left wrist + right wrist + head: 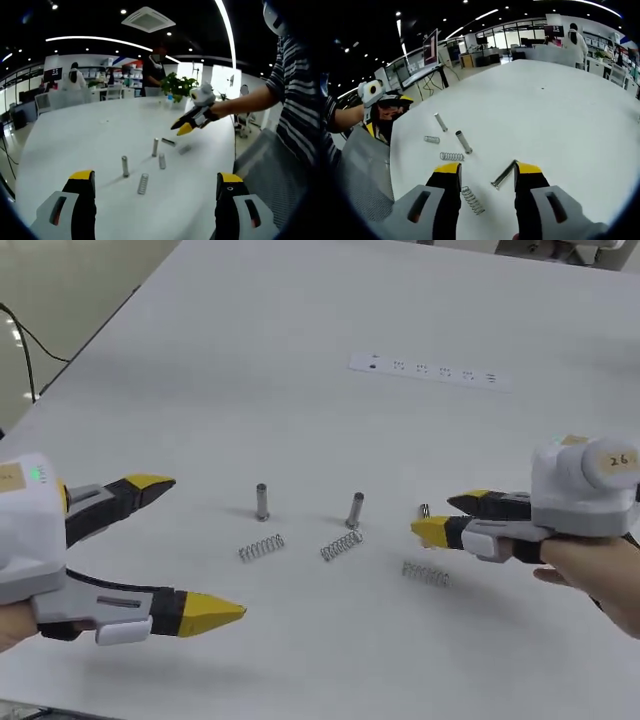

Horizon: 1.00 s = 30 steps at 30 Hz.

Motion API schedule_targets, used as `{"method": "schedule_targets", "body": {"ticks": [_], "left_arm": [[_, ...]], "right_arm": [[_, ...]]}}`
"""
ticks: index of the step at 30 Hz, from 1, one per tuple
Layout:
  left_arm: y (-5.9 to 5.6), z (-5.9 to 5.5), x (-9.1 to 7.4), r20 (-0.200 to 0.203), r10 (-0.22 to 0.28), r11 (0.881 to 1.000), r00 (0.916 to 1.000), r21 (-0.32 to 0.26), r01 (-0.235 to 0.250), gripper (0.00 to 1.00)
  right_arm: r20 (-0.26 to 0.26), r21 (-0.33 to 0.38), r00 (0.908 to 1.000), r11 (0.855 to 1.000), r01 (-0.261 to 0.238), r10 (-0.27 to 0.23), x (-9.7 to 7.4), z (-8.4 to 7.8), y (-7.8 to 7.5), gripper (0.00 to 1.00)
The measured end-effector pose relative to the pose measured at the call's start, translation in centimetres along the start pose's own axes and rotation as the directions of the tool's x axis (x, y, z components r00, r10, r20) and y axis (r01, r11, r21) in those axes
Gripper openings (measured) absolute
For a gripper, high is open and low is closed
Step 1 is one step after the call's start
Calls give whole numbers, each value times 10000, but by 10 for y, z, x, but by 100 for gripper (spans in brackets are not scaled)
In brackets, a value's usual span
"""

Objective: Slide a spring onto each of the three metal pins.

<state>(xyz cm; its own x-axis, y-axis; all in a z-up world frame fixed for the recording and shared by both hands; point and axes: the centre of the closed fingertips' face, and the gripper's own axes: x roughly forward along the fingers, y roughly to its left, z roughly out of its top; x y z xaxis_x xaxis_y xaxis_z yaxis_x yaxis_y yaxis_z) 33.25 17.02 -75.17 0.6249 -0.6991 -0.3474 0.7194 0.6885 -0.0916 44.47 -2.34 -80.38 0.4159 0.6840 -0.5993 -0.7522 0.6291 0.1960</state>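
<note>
Two metal pins point(262, 502) point(356, 510) stand upright on the white table point(300, 390). A third pin point(503, 174) lies slanted between my right gripper's jaws, close to one of them. Three springs point(262, 548) point(341, 546) point(426, 575) lie on the table in front of the pins. My right gripper point(445, 517) is open around the third pin point(424, 511); I cannot tell whether it touches the pin. My left gripper point(190, 548) is wide open and holds nothing, left of the first pin point(125, 166) and its spring point(143, 183).
A white socket strip point(425, 370) is set in the table farther back. The table's left edge point(90, 330) runs diagonally, with a black cable point(20, 340) on the floor beyond. A grey mesh chair point(270, 165) stands beside the person.
</note>
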Motion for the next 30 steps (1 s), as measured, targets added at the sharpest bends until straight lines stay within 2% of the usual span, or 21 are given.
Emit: {"method": "schedule_targets", "body": {"ticks": [1,6,12,15,20,24,30], "left_arm": [[0,0,0,-2,-3,10000,10000,-1,3,98],[0,-1,0,-89,-15,10000,10000,9,15,98],[1,-2,-1,-67,10,10000,10000,-38,-10,98],[1,-2,-1,-56,10,10000,10000,-66,-11,98],[0,-2,-1,-52,-27,10000,10000,-72,27,98],[0,-4,-1,-135,-67,10000,9999,-14,66,98],[0,-3,-1,-97,-44,10000,9999,-70,43,98]], "right_arm": [[-1,30,10000,10000,19,-19,1,0,-1,38],[-552,1151,9971,9916,591,-531,10,-6,-18,32],[-754,1953,9950,9775,796,-659,17,-9,-26,26],[-975,2051,9932,9752,829,-640,23,-13,-26,24],[-1311,1959,9874,9740,1136,-888,31,-16,-29,21],[-1578,2010,9811,9691,1429,-1119,35,-20,-33,19],[-1796,2305,9764,9597,1607,-1204,37,-25,-34,15]]}}
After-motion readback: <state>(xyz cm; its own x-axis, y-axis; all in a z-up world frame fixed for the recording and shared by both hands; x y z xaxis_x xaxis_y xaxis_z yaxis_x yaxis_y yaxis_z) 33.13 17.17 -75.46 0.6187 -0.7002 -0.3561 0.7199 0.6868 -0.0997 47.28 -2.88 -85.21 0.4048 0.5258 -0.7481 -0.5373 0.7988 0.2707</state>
